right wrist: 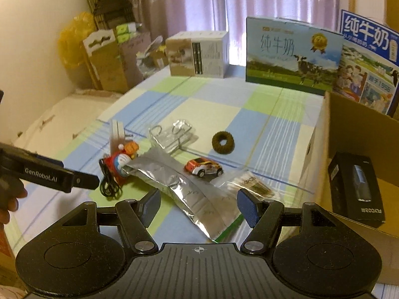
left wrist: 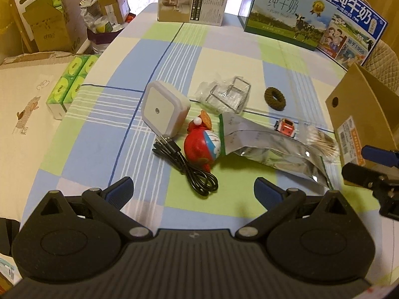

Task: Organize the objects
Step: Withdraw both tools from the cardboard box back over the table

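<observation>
Loose items lie on a checked tablecloth: a white square night light [left wrist: 163, 107], a black cable [left wrist: 192, 172], a red and blue figure [left wrist: 202, 144], a silver foil bag [left wrist: 269, 147], a toy car [right wrist: 203, 167], cotton swabs [right wrist: 251, 184], a brown hair tie [right wrist: 222, 142] and a clear bag with a wire stand [left wrist: 224, 94]. My left gripper [left wrist: 193, 189] is open just short of the cable. My right gripper [right wrist: 199, 204] is open over the near end of the foil bag [right wrist: 184, 184]. An open cardboard box [right wrist: 349, 129] on the right holds a black box [right wrist: 356, 186].
Two milk cartons [left wrist: 286, 17] and a white product box [left wrist: 194, 0] stand along the far table edge. Green tissue packs [left wrist: 69, 82] and stacked cardboard [left wrist: 42, 25] sit off the table's left side. A hand [right wrist: 10, 199] holds the left gripper [right wrist: 87, 180].
</observation>
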`<act>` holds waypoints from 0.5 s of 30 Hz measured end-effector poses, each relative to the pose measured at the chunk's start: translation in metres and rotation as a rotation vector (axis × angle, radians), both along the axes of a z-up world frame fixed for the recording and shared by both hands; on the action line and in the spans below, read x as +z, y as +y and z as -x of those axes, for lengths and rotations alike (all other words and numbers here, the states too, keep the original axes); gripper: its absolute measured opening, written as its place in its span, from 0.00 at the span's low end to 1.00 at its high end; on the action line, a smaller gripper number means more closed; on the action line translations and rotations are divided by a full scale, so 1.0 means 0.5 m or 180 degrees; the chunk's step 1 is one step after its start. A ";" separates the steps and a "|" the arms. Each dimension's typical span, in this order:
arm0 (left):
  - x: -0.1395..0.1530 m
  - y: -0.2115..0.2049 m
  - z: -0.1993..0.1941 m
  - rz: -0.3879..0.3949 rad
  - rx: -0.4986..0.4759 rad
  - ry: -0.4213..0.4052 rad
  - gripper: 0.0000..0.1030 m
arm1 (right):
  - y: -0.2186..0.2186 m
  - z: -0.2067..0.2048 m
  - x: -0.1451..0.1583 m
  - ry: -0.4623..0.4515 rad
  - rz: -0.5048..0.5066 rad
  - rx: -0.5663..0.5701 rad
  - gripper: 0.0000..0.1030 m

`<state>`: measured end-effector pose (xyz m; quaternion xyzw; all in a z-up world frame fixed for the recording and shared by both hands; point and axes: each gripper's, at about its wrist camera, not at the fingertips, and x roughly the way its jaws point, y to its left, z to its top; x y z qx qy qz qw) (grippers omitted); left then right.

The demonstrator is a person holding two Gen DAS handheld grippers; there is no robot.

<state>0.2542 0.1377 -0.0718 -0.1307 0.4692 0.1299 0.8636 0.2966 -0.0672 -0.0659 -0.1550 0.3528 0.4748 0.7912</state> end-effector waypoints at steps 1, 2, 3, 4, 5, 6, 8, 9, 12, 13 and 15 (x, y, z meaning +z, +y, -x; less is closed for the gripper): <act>-0.006 0.001 -0.005 -0.0008 -0.0004 0.0014 0.99 | 0.007 -0.001 -0.004 -0.0007 0.0019 0.0006 0.63; -0.013 0.001 -0.012 -0.0014 -0.0016 0.0028 0.98 | 0.012 -0.003 -0.008 -0.0011 0.0043 0.0006 0.63; -0.021 0.000 -0.019 -0.0024 -0.0031 0.0036 0.98 | 0.017 -0.006 -0.013 -0.0009 0.0063 -0.0004 0.63; -0.029 -0.001 -0.027 -0.0041 -0.0041 0.0051 0.98 | 0.020 -0.007 -0.015 -0.0002 0.0069 -0.0011 0.63; -0.038 -0.001 -0.034 -0.0058 -0.0047 0.0078 0.98 | 0.023 -0.011 -0.019 0.0009 0.0079 -0.0020 0.63; -0.048 -0.001 -0.042 -0.0067 -0.0057 0.0101 0.98 | 0.025 -0.013 -0.020 0.0015 0.0089 -0.0028 0.63; -0.063 0.002 -0.054 -0.0109 -0.0049 0.0118 0.96 | 0.030 -0.016 -0.024 0.0017 0.0113 -0.0038 0.63; -0.072 0.004 -0.059 -0.0141 -0.0042 0.0148 0.95 | 0.032 -0.017 -0.026 0.0021 0.0125 -0.0040 0.63; -0.093 0.015 -0.070 -0.0198 -0.0042 0.0206 0.94 | 0.037 -0.021 -0.031 0.0044 0.0157 -0.0051 0.63; -0.097 0.020 -0.071 -0.0215 -0.0046 0.0230 0.91 | 0.039 -0.021 -0.032 0.0052 0.0166 -0.0054 0.63; -0.101 0.033 -0.064 -0.0188 -0.0062 0.0231 0.89 | 0.041 -0.022 -0.036 0.0069 0.0180 -0.0054 0.63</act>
